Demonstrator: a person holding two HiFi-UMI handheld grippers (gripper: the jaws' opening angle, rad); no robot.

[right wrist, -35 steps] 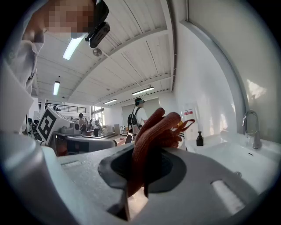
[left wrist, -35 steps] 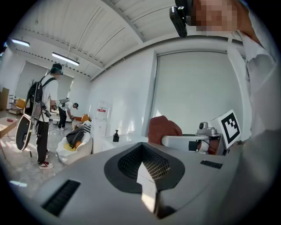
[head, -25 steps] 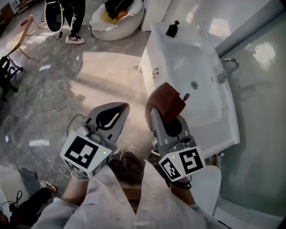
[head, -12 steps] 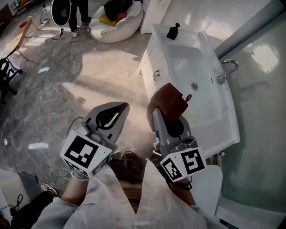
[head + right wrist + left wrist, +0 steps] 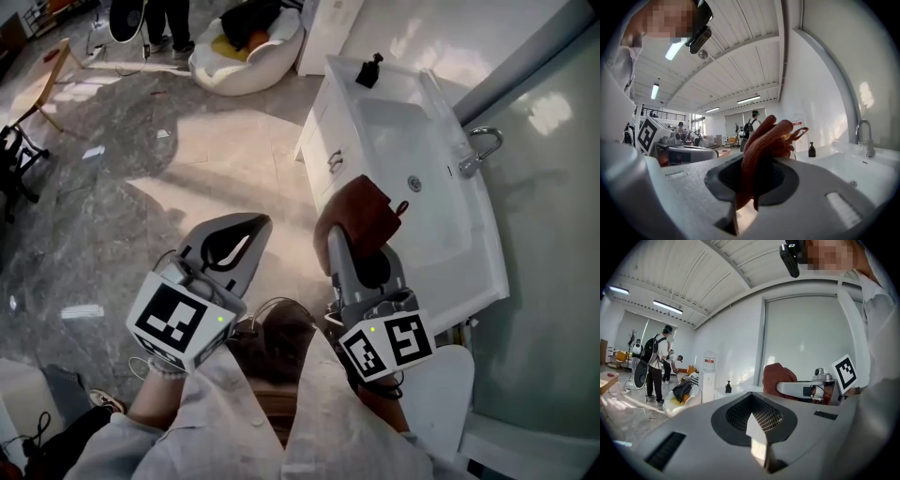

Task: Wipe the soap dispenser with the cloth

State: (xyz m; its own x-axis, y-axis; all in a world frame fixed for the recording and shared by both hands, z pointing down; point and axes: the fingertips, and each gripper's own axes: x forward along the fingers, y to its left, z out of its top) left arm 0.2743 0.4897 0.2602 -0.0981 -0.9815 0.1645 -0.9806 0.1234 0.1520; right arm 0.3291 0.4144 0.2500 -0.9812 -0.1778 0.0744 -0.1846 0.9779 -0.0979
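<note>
cloth (image 5: 761,150) between right claw (image 5: 750,206) jaws

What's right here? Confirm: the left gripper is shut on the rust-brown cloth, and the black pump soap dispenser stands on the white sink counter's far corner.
Wrong gripper: the right gripper view shows the right gripper shut on the rust-brown cloth; the left gripper is shut on nothing. The black pump soap dispenser does stand on the white sink counter's far corner.
</note>
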